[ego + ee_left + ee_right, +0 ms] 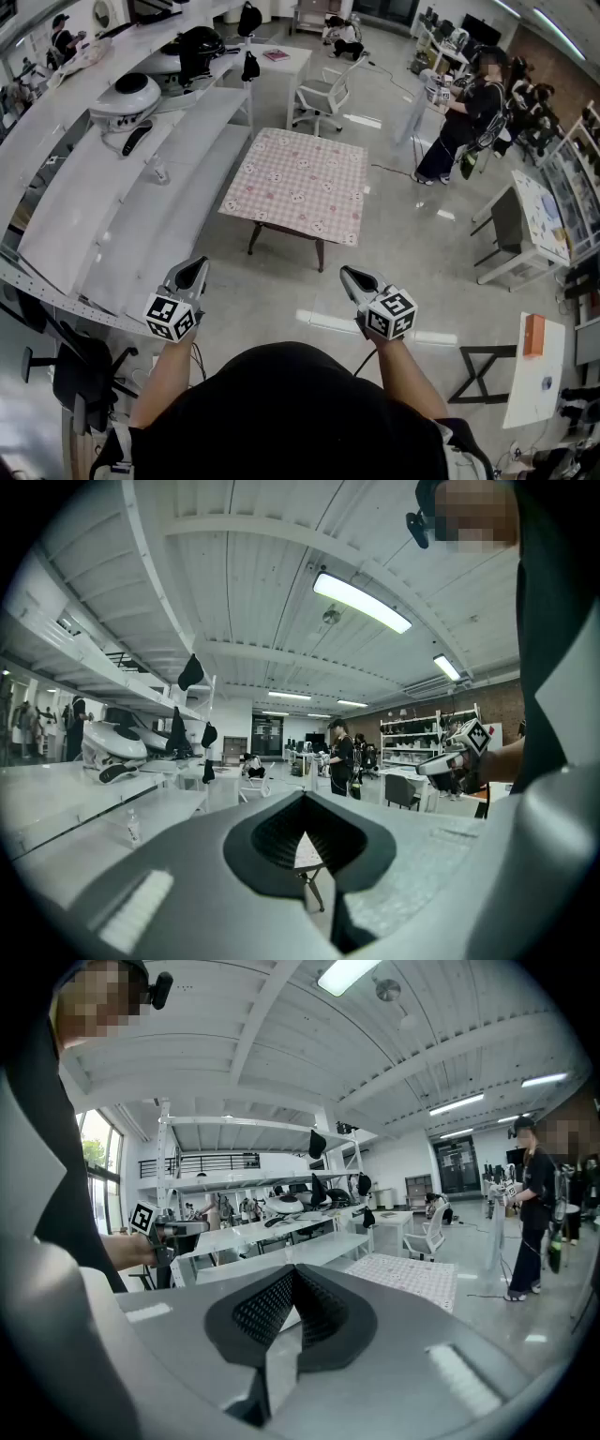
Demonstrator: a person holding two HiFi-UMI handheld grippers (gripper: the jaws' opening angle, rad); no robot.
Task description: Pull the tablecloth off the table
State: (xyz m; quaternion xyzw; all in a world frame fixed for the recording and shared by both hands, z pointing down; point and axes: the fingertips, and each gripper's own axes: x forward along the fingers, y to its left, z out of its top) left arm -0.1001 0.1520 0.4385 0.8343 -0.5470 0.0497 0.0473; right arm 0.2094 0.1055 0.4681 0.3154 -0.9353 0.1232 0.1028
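Both grippers are sitting closed with nothing between the jaws. The left gripper (193, 270) and right gripper (350, 276) are pointing forward and dipping just a touch, tips leaning in toward each other a bit, while the person's bare forearms are reaching out side by side. They're hovering over the floor (412, 253), well short of the little bench (320, 255), where the pink checked tablecloth (298, 183) is lying flat and covering the whole top.
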